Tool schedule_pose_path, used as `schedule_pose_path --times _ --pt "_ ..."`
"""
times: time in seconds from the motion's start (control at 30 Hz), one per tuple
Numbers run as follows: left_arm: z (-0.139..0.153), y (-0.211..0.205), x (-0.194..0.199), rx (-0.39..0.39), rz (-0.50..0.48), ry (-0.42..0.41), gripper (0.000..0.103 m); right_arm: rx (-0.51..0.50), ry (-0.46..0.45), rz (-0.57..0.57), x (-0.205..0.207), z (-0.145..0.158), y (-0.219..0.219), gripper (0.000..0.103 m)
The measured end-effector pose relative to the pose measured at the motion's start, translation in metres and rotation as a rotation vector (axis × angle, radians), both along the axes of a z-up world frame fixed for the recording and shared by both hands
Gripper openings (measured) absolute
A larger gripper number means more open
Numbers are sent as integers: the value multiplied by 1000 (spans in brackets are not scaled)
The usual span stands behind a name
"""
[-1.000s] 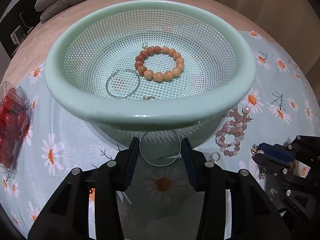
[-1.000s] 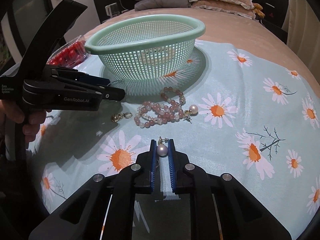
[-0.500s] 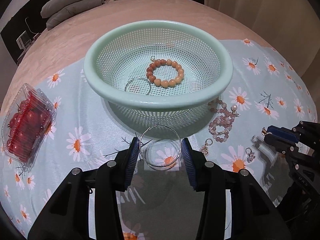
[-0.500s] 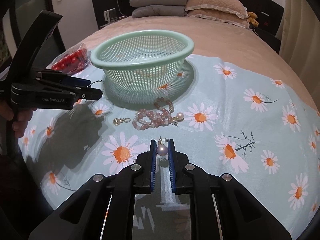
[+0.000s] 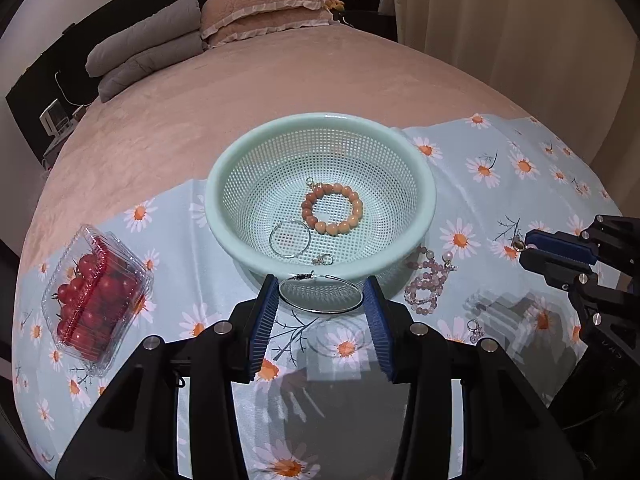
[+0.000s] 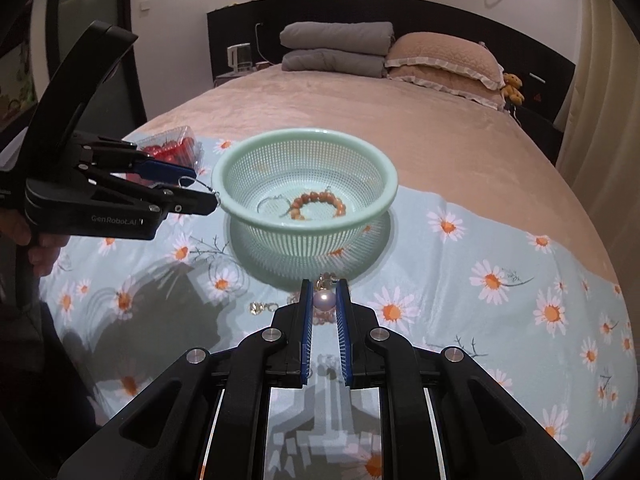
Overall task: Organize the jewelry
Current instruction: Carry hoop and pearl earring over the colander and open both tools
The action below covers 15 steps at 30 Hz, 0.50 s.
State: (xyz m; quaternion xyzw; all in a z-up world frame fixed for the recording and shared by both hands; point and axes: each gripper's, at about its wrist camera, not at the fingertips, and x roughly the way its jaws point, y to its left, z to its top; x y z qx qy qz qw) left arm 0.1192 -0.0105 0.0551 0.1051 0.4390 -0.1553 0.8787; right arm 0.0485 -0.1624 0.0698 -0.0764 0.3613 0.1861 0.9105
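Note:
My left gripper (image 5: 321, 294) is shut on a large silver hoop earring (image 5: 320, 311), held in the air just short of the near rim of the mint-green basket (image 5: 424, 184). The basket holds an orange bead bracelet (image 5: 333, 209), a second silver hoop (image 5: 290, 238) and a small clasp piece (image 5: 322, 259). My right gripper (image 6: 323, 300) is shut on a pearl earring (image 6: 324, 301), raised above the cloth in front of the basket (image 6: 384, 172). A pink bead bracelet (image 5: 427, 284) and a small gold earring (image 5: 474, 326) lie on the daisy cloth.
A clear box of cherry tomatoes (image 5: 94, 298) sits on the cloth left of the basket. The daisy-print cloth (image 6: 500, 240) covers the near part of a bed; pillows (image 6: 440, 60) and folded grey blankets (image 6: 336, 50) lie at the far end.
Both grippers have risen and drawn back from the cloth with their earrings. The basket now looks smaller and farther below in both views.

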Motion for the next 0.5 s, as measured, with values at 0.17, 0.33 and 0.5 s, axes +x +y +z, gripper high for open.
schedule_pose_path --times 0.17,0.33,0.5 --pt "6 1 9 3 -8 -17 45 13 -44 12 19 21 5 11" --pt "8 5 22 -22 -12 -20 45 23 -54 47 42 29 14 11" --pt "0 3 35 1 -12 -16 45 21 -37 63 62 24 21 11"
